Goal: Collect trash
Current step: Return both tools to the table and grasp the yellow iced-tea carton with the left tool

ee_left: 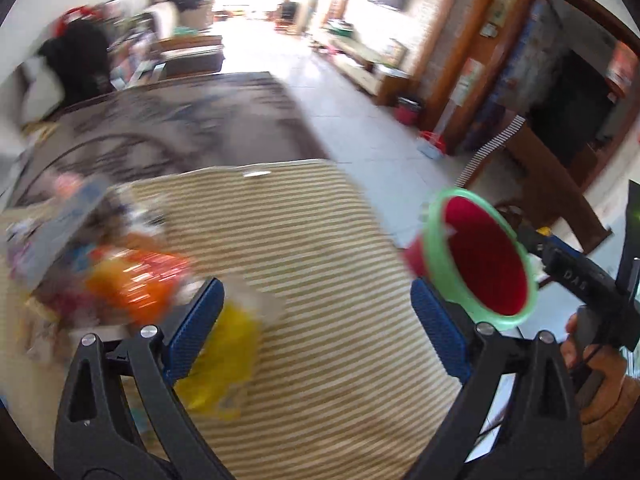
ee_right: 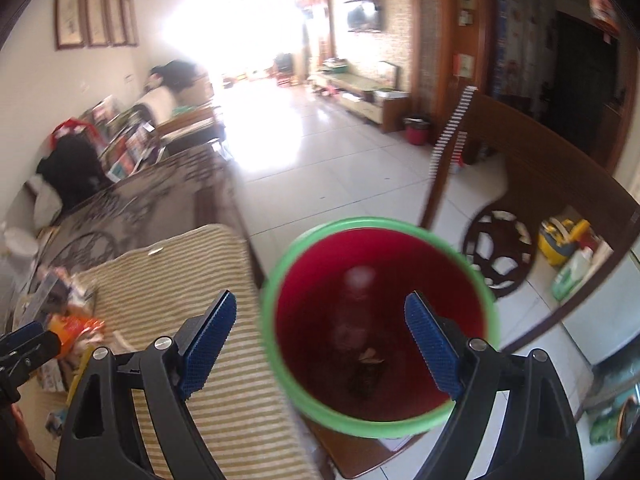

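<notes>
Both sets of jaws are wide open with nothing in them. The left gripper hangs over the striped mat; a yellow wrapper sits just by its left pad, with more trash piled further left. The red bin sits below the right gripper. Best bet: centre the wrapper between the pads before closing, since it looks thin and floppy.

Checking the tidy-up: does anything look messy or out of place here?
Yes. Wrappers and packets lie in a jumbled pile on the left of the striped mat, one yellow wrapper apart from it. The red bin already holds some dark scraps.
</notes>
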